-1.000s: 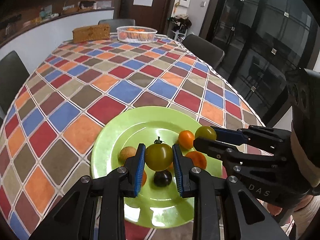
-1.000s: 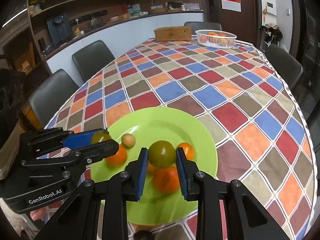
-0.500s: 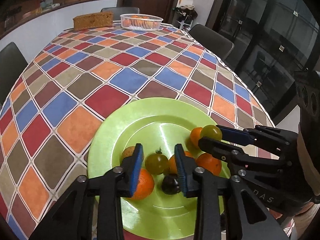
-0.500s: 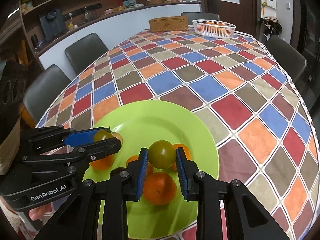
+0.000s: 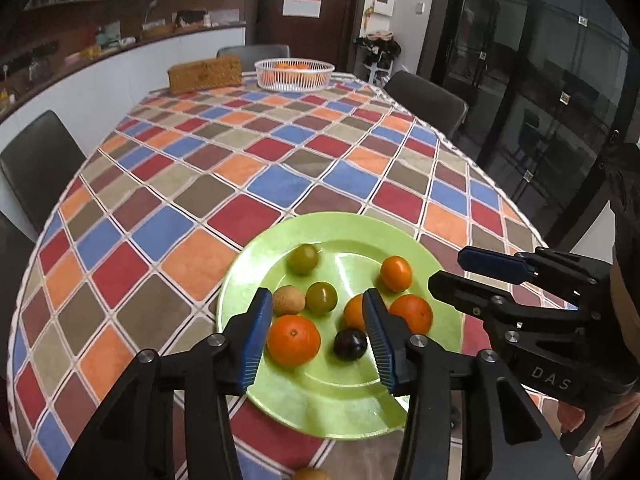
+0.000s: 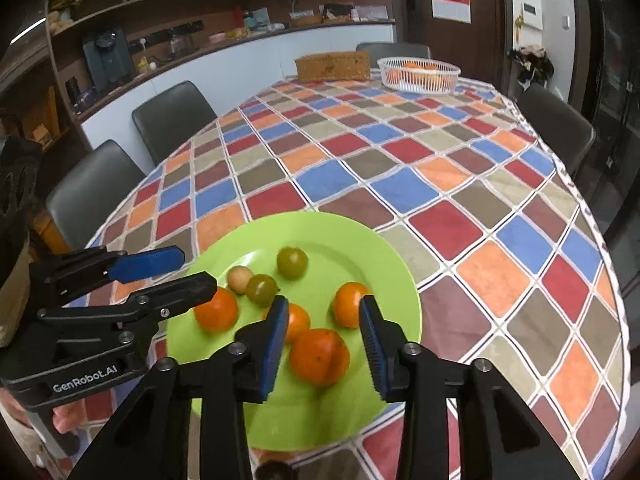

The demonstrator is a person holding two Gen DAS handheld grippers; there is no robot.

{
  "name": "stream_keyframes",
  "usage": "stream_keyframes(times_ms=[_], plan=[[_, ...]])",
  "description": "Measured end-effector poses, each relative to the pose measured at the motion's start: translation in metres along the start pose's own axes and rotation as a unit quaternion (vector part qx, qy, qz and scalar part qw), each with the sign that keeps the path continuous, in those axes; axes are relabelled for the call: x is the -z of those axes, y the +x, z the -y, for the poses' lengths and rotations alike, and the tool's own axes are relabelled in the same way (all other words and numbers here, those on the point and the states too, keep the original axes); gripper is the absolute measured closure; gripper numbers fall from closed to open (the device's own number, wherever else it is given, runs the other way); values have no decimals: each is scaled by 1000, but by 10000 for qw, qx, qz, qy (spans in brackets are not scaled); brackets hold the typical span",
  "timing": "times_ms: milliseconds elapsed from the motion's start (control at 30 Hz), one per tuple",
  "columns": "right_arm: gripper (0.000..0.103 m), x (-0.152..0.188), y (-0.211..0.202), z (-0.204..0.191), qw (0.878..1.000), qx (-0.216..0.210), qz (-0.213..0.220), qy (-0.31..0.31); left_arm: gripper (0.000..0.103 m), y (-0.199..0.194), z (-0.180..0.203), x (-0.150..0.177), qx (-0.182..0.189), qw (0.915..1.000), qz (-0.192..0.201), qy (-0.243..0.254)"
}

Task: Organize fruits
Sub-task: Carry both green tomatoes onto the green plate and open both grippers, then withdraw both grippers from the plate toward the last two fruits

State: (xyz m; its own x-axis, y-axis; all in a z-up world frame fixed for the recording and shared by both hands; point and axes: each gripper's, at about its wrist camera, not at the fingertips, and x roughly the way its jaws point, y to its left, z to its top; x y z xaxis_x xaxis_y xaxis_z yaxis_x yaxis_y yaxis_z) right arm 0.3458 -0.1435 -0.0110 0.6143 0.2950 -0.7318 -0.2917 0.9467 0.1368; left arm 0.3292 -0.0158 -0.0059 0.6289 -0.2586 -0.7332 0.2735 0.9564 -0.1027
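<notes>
A green plate [image 5: 348, 408] [image 6: 360, 236] lies on the checkered tablecloth at the near end of the table. On it lie two green tomatoes [image 5: 304, 258] [image 5: 321, 297], several oranges [image 5: 293, 340], a brown longan [image 5: 288, 300] and a dark plum [image 5: 350, 345]. In the right wrist view the tomatoes [image 6: 292, 262] [image 6: 261, 289] lie at the plate's far left. My left gripper [image 5: 316, 332] is open and empty above the plate's near part. My right gripper [image 6: 323, 328] is open and empty over an orange [image 6: 319, 356].
A white mesh basket [image 5: 295, 75] with oranges and a wicker box [image 5: 205, 75] stand at the table's far end. Dark chairs [image 6: 172, 120] line both sides. A small fruit [image 5: 310, 474] lies at the near table edge.
Both grippers have opened and let go of their green tomatoes, which now lie on the plate. Both grippers have pulled back and up from the plate.
</notes>
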Motion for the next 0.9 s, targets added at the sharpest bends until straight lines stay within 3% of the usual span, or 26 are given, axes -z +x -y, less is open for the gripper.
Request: stream_keyframes(times_ms=[133, 233, 467, 567, 700, 900], plan=[[64, 5, -21, -8, 9998, 34, 162, -51, 50, -22, 3, 7, -116, 9998, 166, 36], [55, 10, -36, -14, 9995, 88, 296, -66, 45, -36, 6, 14, -224, 9994, 266, 73], [54, 26, -67, -29, 9983, 215, 510, -184, 34, -69, 12, 31, -490, 9971, 534, 227], [49, 32, -78, -33, 9979, 285, 572, -134, 30, -83, 11, 38, -535, 9966, 600, 148], [49, 41, -89, -36, 9977, 266, 612, -65, 21, -97, 11, 48, -601, 9956, 702, 122], [49, 59, -93, -46, 9972, 412, 598, -195, 17, -100, 11, 67, -768, 9946, 688, 116]])
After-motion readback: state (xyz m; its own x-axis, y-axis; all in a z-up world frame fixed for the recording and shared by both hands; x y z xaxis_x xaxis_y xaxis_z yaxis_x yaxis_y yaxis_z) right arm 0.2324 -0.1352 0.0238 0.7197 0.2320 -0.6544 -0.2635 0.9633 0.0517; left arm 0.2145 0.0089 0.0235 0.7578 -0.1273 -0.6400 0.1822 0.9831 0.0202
